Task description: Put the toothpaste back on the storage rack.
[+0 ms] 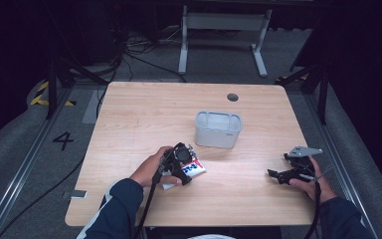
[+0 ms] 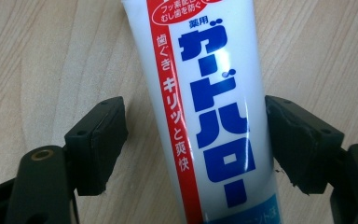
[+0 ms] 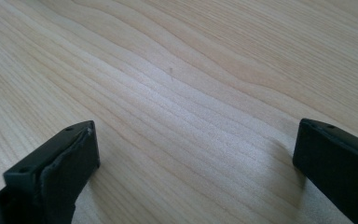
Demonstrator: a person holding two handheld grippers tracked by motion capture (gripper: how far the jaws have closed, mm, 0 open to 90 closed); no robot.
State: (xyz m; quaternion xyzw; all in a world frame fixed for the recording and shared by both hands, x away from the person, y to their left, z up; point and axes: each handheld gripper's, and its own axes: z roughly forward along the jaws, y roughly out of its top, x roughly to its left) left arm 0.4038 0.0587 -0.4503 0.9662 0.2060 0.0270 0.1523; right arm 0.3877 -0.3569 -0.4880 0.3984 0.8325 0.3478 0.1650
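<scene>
A white toothpaste tube [image 2: 205, 93] with blue and red Japanese lettering lies flat on the wooden table [image 1: 144, 114], near its front left. My left gripper [image 1: 180, 167] points down over the tube [image 1: 194, 169]. In the left gripper view the left gripper [image 2: 196, 140] straddles the tube: the right pad [image 2: 298, 144] is at the tube's edge, while a strip of bare wood shows between the left pad [image 2: 100, 149] and the tube. My right gripper [image 1: 278, 175] rests low at the front right. Its jaws [image 3: 196, 158] stand wide open over bare wood.
A small grey-white bin [image 1: 218, 129] stands open-topped at the table's middle, beyond the tube. A round dark hole [image 1: 233, 97] sits near the far edge. Cables trail from both grippers toward the person. Beyond the table are a white frame's legs and floor cables.
</scene>
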